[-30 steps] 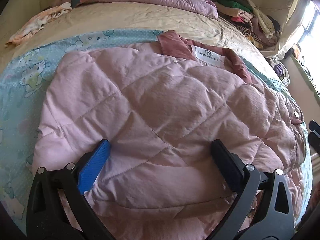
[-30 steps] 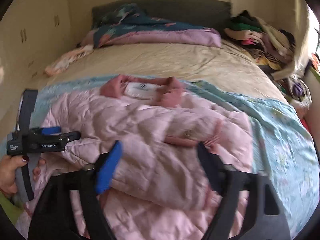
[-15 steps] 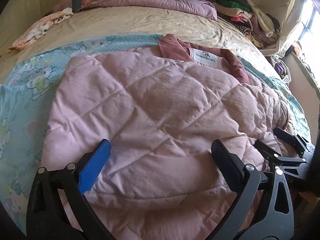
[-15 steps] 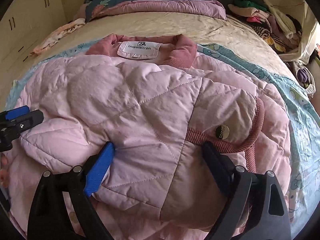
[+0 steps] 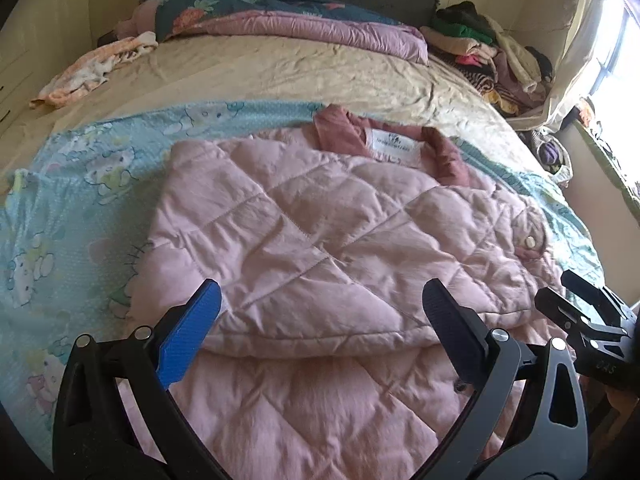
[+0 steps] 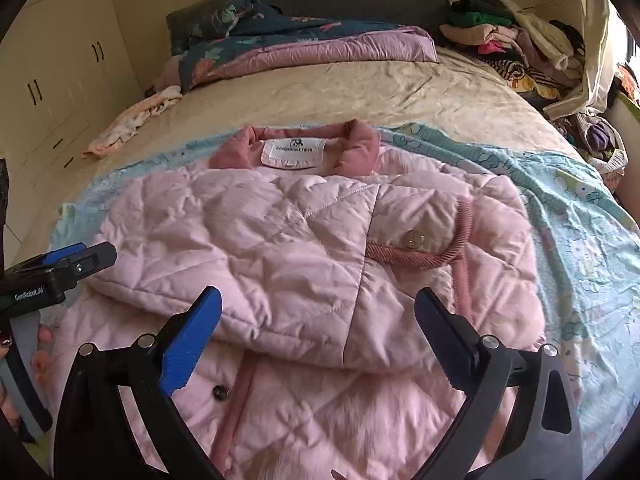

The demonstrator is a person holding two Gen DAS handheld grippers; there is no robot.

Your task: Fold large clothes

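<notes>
The right tool (image 6: 318, 318) has its 2 fingers spread wide; its jaws have just been opening, and the folded edge of the pink quilted jacket (image 6: 304, 240) lies below and between them without either pad pressing on it. The blue-faced finger (image 6: 192, 340) stands on the left of that view and the dark finger (image 6: 444, 336) on the right, both hanging just above the cloth. The tool points forward and downward over the near part of the bed (image 6: 360, 96).

The left tool (image 5: 322, 322) is likewise spread wide and grips nothing. Its blue finger (image 5: 188, 332) hangs over the near left corner of the folded layer, and its dark finger (image 5: 452, 332) hangs over the jacket's near right part. It too is tilted downward. In the right wrist view this tool shows at the left edge, with part of a hand (image 6: 24, 344) wrapped around its handle.

The jacket lies flat on a light blue cartoon-print sheet (image 5: 72, 216) spread over the bed. Its sides are folded inward over the body, so that a doubled quilted layer sits on the lower part. The darker pink collar (image 6: 296, 144) with a white label (image 6: 294, 152) points toward the headboard. A round snap (image 6: 414, 238) shows beside a corded trim on the right flap. A pile of clothes (image 6: 516, 52) sits at the far right of the bed.
</notes>
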